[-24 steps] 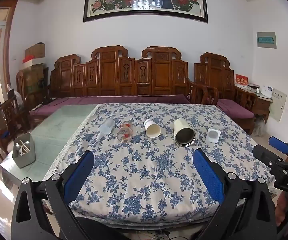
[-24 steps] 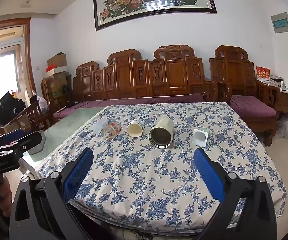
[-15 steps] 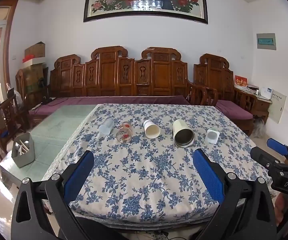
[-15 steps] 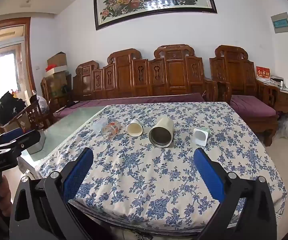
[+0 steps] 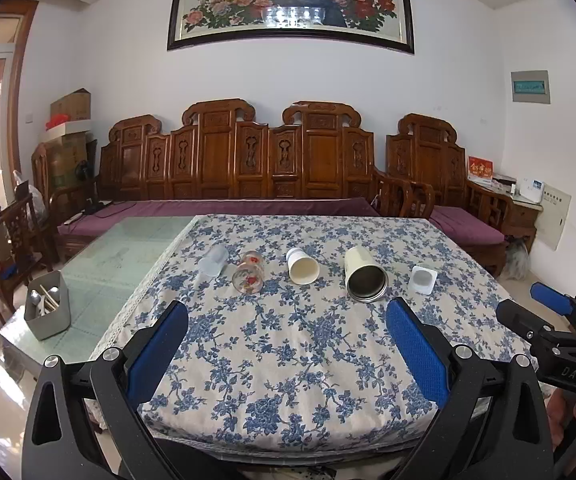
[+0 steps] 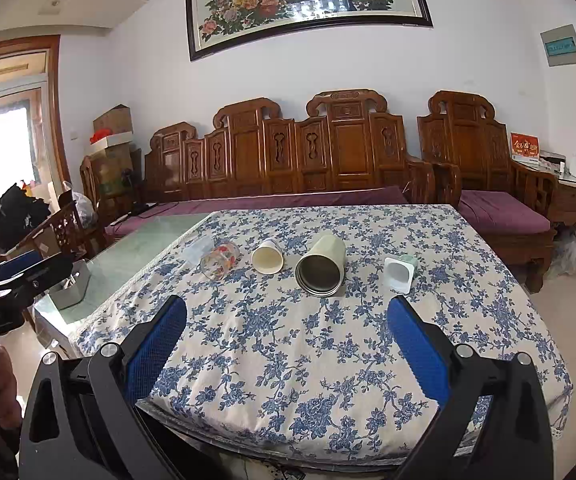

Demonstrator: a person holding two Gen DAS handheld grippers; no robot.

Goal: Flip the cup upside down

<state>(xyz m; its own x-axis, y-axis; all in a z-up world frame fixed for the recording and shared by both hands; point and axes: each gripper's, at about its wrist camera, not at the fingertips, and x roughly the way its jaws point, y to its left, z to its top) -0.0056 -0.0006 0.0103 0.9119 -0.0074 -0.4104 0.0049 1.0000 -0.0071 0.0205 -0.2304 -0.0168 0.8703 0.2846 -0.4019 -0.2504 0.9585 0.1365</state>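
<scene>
Several cups lie on their sides in a row on the floral tablecloth (image 5: 288,344): a frosted plastic cup (image 5: 213,261), a painted glass (image 5: 249,273), a white paper cup (image 5: 303,266), a large cream tumbler with a metal rim (image 5: 364,275) and a small square white cup (image 5: 422,279). The right wrist view shows the same row: glass (image 6: 220,261), paper cup (image 6: 268,256), tumbler (image 6: 321,265), square cup (image 6: 399,272). My left gripper (image 5: 288,344) is open and empty, above the table's near edge. My right gripper (image 6: 288,344) is open and empty, likewise short of the cups.
A grey caddy with utensils (image 5: 46,310) stands on the bare glass part of the table at the left. A carved wooden bench with purple cushions (image 5: 248,184) runs behind the table. The right gripper shows at the right edge of the left wrist view (image 5: 560,336).
Both views shift only slightly; the cups appear a little lower and nearer. Both grippers stay open and empty. No cup has moved.
</scene>
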